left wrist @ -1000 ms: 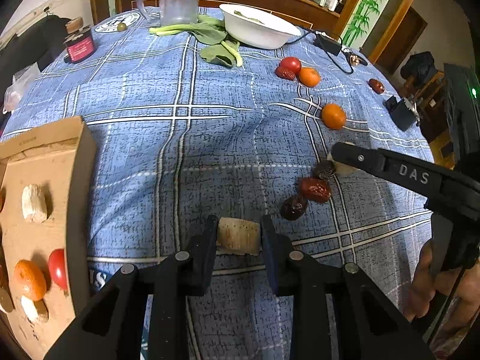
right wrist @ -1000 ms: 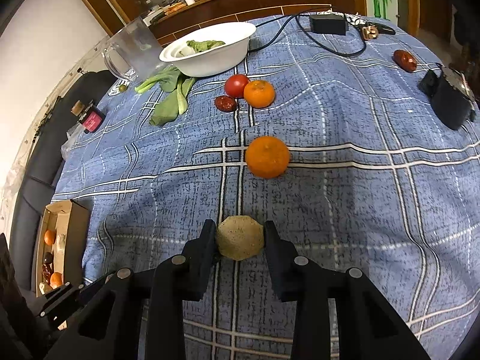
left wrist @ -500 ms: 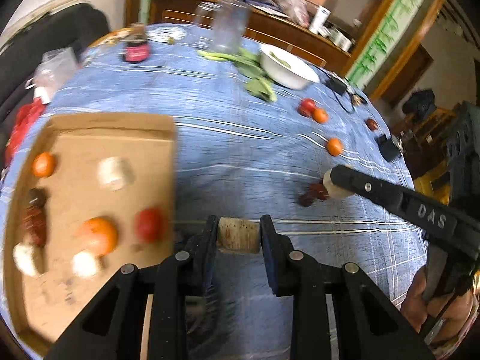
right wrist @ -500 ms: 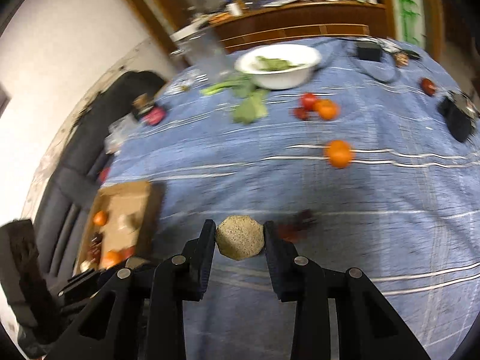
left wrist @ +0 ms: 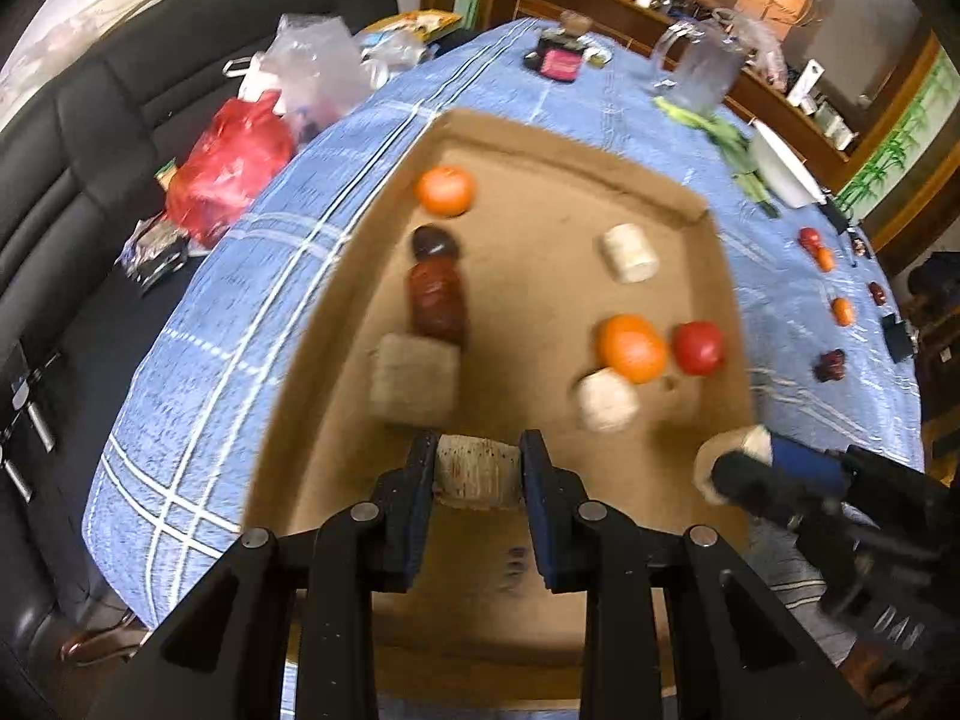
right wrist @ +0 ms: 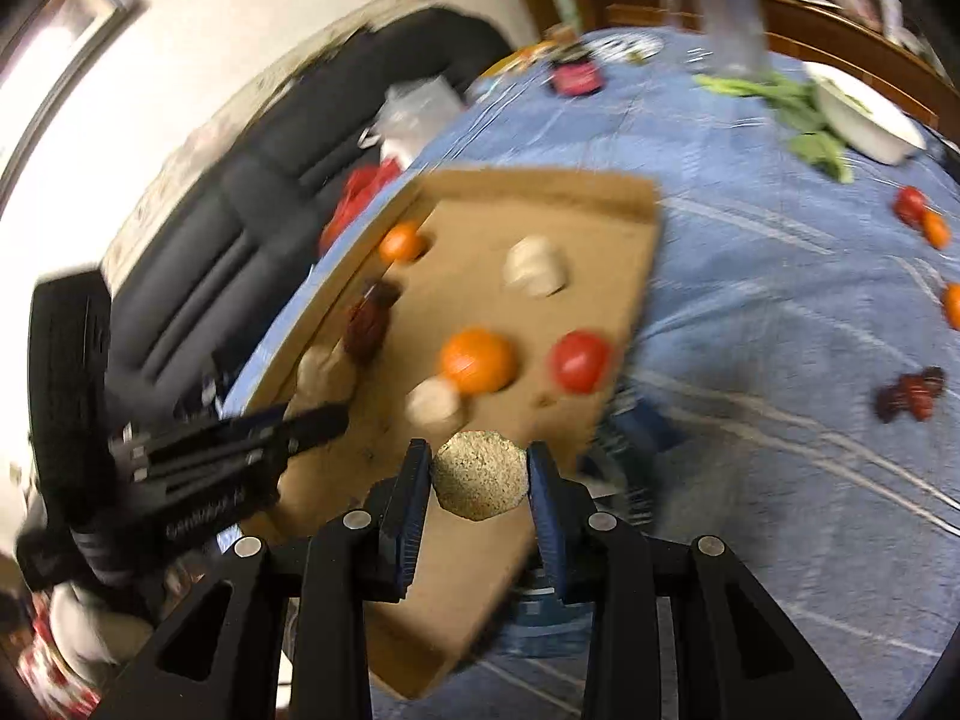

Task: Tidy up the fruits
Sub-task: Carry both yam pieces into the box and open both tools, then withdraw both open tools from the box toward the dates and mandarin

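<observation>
My left gripper [left wrist: 478, 468] is shut on a pale sugarcane piece [left wrist: 477, 471] and holds it over the near part of the cardboard tray [left wrist: 540, 168]. My right gripper [right wrist: 480, 474] is shut on another sugarcane piece [right wrist: 480, 474] above the tray's near right edge [right wrist: 636, 300]; it also shows in the left wrist view [left wrist: 729, 462]. In the tray lie oranges [left wrist: 631, 348], a tomato [left wrist: 697, 348], red dates [left wrist: 437, 300] and several sugarcane pieces [left wrist: 629, 252].
On the blue checked tablecloth [right wrist: 780, 312] lie loose dates [right wrist: 909, 393], a tomato [right wrist: 909, 204] and oranges [right wrist: 936, 229]. A white bowl [right wrist: 864, 120], greens [right wrist: 804, 114] and a clear jug [left wrist: 699, 69] stand at the far end. A black sofa with plastic bags [left wrist: 234, 162] lies left.
Both grippers have carried their sugarcane pieces left from the open tablecloth to above the cardboard tray. The tray now fills the middle of both views.
</observation>
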`<state>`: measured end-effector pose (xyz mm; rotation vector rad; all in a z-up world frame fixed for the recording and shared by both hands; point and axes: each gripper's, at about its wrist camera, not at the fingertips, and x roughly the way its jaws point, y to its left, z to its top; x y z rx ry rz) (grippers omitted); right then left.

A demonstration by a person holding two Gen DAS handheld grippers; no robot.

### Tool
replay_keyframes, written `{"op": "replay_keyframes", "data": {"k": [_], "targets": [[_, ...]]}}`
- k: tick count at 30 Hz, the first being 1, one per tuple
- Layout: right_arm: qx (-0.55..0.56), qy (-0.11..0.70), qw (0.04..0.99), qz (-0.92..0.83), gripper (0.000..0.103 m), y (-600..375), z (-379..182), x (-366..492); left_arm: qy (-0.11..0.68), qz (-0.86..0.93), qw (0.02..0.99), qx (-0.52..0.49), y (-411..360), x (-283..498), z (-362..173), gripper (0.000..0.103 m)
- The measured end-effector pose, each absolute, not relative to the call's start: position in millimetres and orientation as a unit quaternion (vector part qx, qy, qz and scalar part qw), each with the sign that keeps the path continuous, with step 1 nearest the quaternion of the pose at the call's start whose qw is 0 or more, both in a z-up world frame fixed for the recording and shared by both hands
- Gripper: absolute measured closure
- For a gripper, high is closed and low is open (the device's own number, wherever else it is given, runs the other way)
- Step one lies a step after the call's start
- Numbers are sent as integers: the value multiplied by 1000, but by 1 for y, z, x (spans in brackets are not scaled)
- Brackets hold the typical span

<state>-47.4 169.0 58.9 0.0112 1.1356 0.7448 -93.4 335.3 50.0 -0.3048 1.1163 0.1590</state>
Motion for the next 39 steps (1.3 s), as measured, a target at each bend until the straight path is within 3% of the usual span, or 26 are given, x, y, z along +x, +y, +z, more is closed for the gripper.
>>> {"op": "replay_keyframes", "data": {"k": [10,23,28,32,34,39], "targets": [[-67,526,781,329,67,210,30,-57,552,60,824,-110,341,-80,32,76],[-65,522,792,311,67,222,29,-43,558,47,821,-115,346,-60,35,75],[-57,515,798,307,57,216,37,-43,539,55,830,-131,350,-66,53,61],[-46,503,809,302,56,206,49,-45,521,79,843,-109,344,-70,74,55],[-35,496,816,295,56,197,56,-46,514,94,848,-89,336,-71,83,41],[2,487,829,275,56,167,69,-45,483,101,869,-40,306,-76,110,40]]}}
